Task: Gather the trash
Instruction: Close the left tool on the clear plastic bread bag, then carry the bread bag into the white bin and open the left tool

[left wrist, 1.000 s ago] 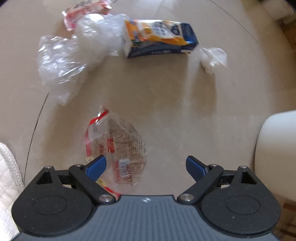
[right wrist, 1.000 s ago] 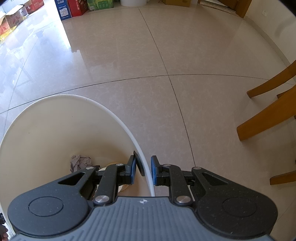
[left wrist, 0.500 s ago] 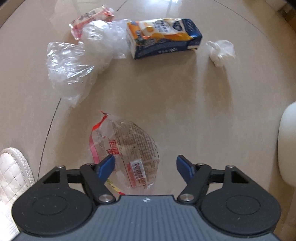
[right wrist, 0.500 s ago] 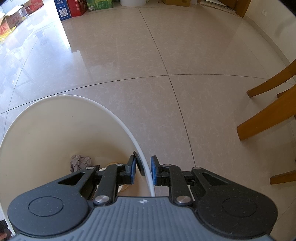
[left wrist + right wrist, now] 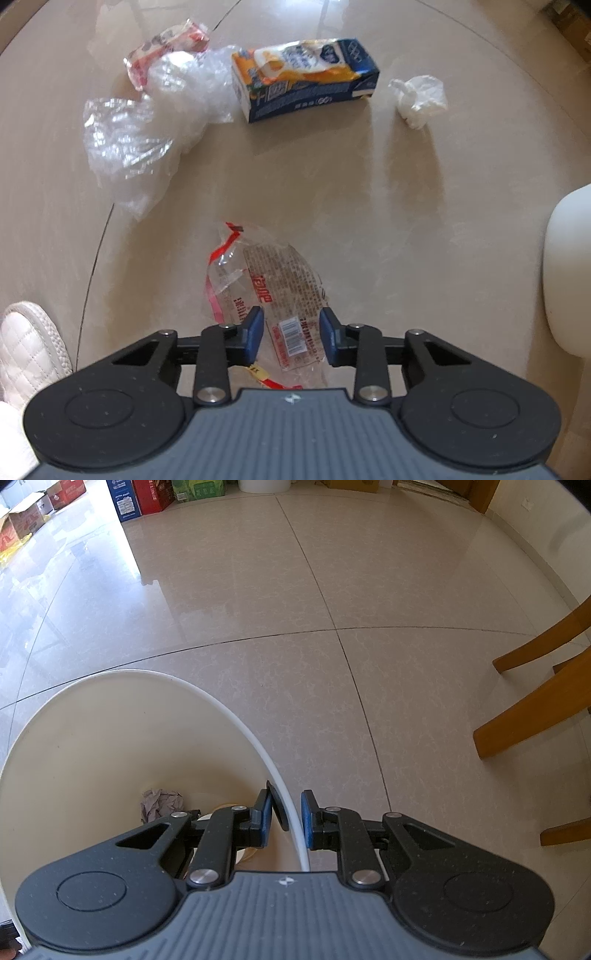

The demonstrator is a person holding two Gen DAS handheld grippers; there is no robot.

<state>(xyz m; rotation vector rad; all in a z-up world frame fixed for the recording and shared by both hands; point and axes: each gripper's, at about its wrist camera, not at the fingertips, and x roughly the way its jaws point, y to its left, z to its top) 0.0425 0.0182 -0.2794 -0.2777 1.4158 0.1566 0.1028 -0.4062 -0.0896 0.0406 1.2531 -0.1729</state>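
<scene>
The floor is of pale glossy tiles with thin dark joints, and all the trash lies on it. On my right side stands a big white bin. My right hand-held gripper is closed on its rim: one blue pad is inside the wall and the other outside, and the thin white edge passes between them. At the bottom of the bin I see a crumpled grey paper. Wooden chair legs stand at the right, and some cardboard boxes are along the far wall.

My left hand-held gripper points down at the floor. Its jaws are closing around a clear bread wrapper with red print and a barcode label. The near end of the wrapper is between the two blue pads, but I can see a small gap at each side, so they do not press it yet.

Farther away lies a heap of clear plastic film. Just beside it is a blue and orange carton, lying on its side. A red and white packet touches the film behind. A white crumpled tissue lies apart, right of the carton. A white quilted slipper shows at the left edge.
</scene>
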